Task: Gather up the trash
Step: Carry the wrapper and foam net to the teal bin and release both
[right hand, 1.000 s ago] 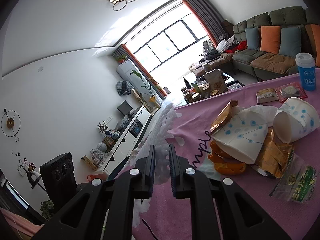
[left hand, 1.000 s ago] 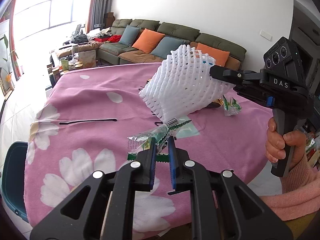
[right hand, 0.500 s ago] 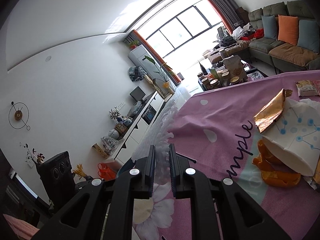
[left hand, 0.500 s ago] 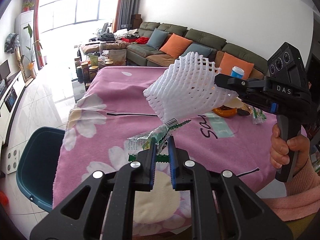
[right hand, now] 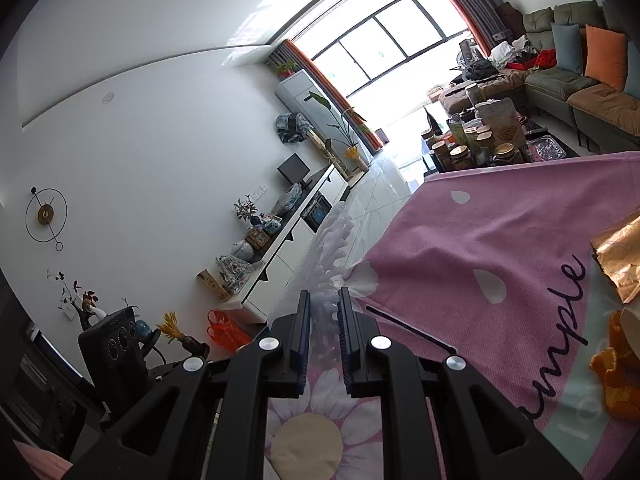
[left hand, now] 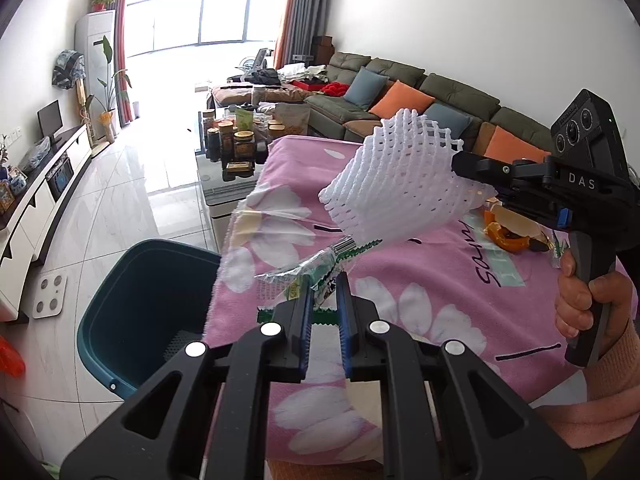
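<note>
With the green snack wrapper [left hand: 308, 274] pinched only at its edge by the left gripper [left hand: 323, 288] and the white foam fruit net [left hand: 396, 184] clamped in the right gripper [left hand: 460, 170], either could be dropped short of the teal bin [left hand: 132, 304] below-left.

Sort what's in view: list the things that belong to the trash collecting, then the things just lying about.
Job:
- white foam fruit net, held by the right gripper
- green snack wrapper, held by the left gripper
- teal bin beside the table
- orange peel
- gold wrapper

Lying about:
- jars
- sofa cushions
- monitor

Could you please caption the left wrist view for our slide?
Left hand-held gripper holds a green wrapper, right one white foam netting, near a teal bin.
</note>
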Action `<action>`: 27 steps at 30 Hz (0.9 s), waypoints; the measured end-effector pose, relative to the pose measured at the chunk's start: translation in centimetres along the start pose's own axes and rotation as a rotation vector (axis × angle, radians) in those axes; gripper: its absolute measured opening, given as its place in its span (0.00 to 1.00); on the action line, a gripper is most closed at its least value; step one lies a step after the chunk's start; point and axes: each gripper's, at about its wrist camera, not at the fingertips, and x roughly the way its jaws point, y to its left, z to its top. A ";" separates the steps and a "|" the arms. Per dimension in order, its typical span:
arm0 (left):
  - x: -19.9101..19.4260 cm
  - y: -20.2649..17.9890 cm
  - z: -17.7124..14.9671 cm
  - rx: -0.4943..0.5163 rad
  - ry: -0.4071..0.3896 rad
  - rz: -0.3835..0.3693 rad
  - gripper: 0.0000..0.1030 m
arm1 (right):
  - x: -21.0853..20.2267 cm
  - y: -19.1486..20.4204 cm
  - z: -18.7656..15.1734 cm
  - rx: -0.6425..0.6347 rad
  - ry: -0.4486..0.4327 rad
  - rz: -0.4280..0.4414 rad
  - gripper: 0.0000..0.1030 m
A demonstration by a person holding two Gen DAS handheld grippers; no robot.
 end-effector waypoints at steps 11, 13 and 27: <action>-1.7 4.3 0.1 -0.049 -0.029 0.097 0.12 | 4.7 2.8 0.6 -0.034 0.057 0.045 0.12; -1.8 5.0 0.0 -0.056 -0.027 0.114 0.12 | 5.5 3.1 0.7 -0.036 0.069 0.052 0.12; -0.5 9.7 -1.1 -0.120 0.017 0.197 0.12 | 10.6 5.4 0.8 -0.080 0.137 0.052 0.12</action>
